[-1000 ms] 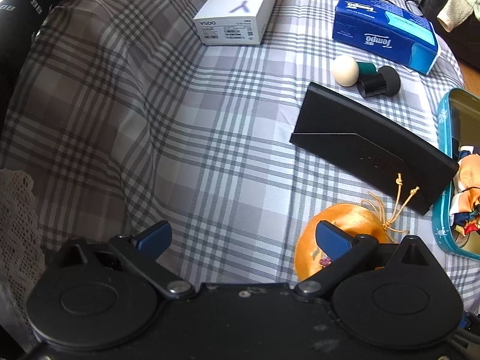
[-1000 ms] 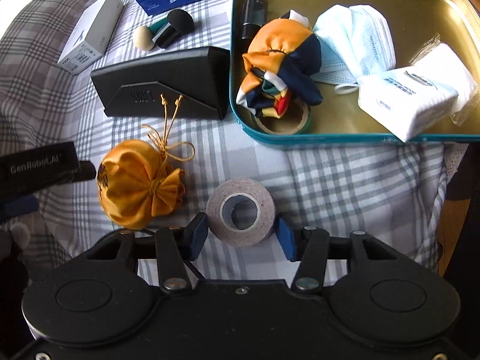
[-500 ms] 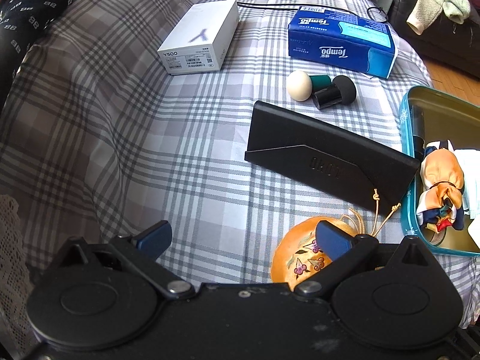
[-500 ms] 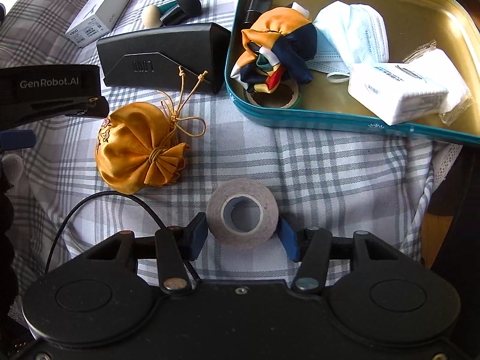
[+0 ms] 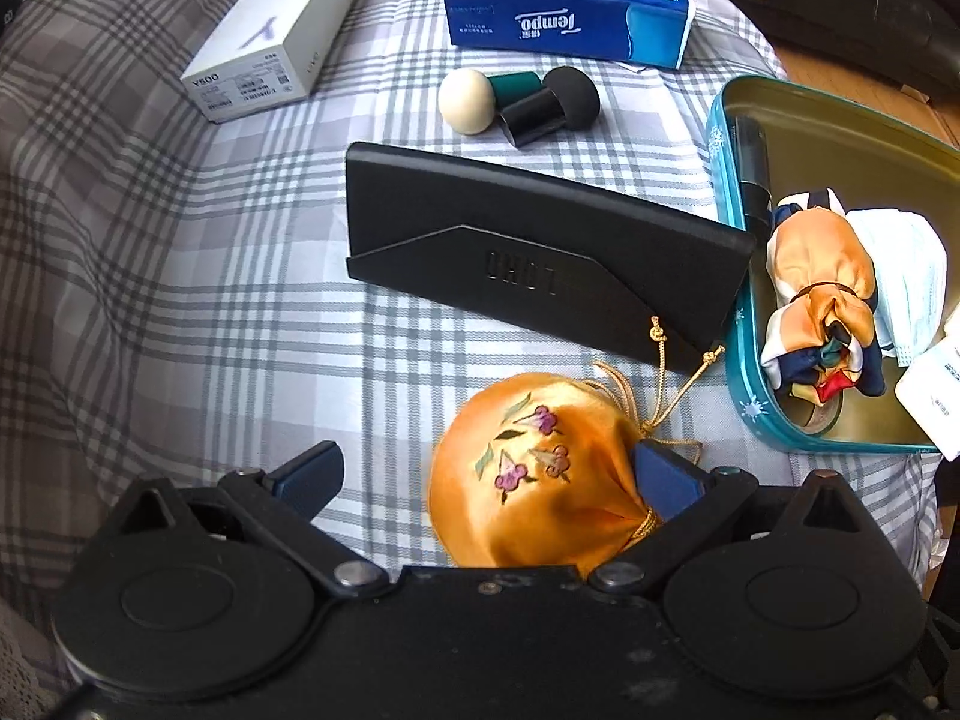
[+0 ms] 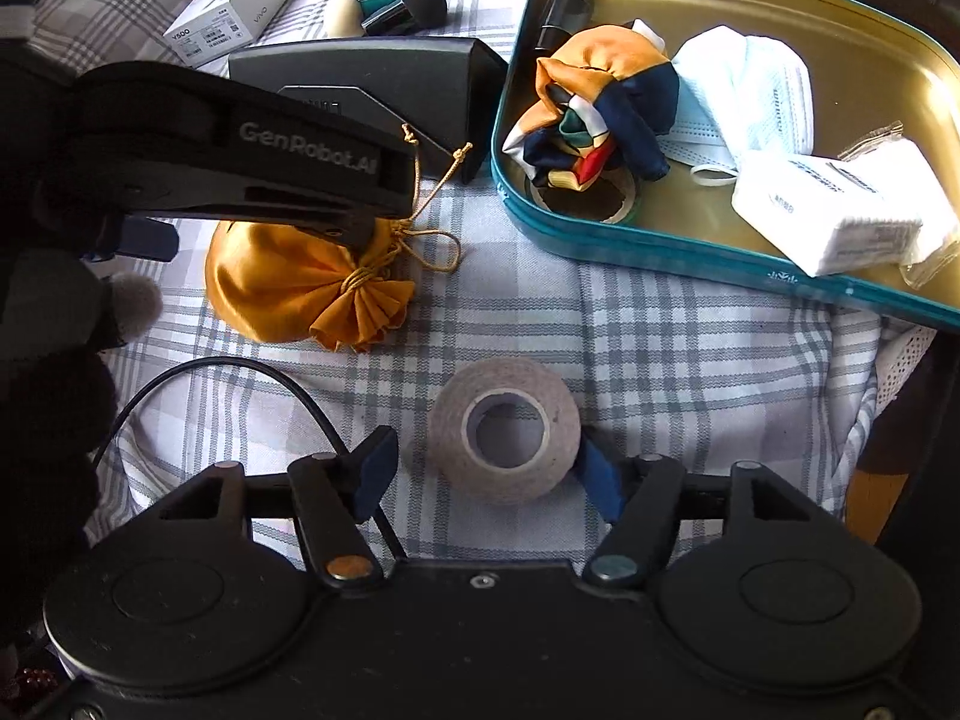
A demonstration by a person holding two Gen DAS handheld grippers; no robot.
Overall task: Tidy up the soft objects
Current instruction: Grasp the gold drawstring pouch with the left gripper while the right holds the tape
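An orange drawstring pouch (image 5: pixel 540 468) with embroidered flowers lies on the plaid cloth. It sits between the wide-open jaws of my left gripper (image 5: pixel 486 474), touching the right finger. The pouch also shows in the right wrist view (image 6: pixel 288 282), partly under the left gripper's body. My right gripper (image 6: pixel 486 468) is open around a grey roll of tape (image 6: pixel 504 429) on the cloth. The right finger touches the roll; the left one stands apart. A teal tin (image 6: pixel 630 240) holds a folded scarf (image 6: pixel 594 102), a face mask (image 6: pixel 744 90) and tissue packs (image 6: pixel 834 210).
A black case (image 5: pixel 528 252) lies between the pouch and two makeup sponges (image 5: pixel 516 99). A blue Tempo tissue pack (image 5: pixel 564 6) and a white box (image 5: pixel 270 42) lie at the far side. A black cable (image 6: pixel 228 384) runs by my right gripper.
My left gripper has moved forward and right, so the pouch now sits between its jaws. My right gripper has opened a little wider around the tape roll.
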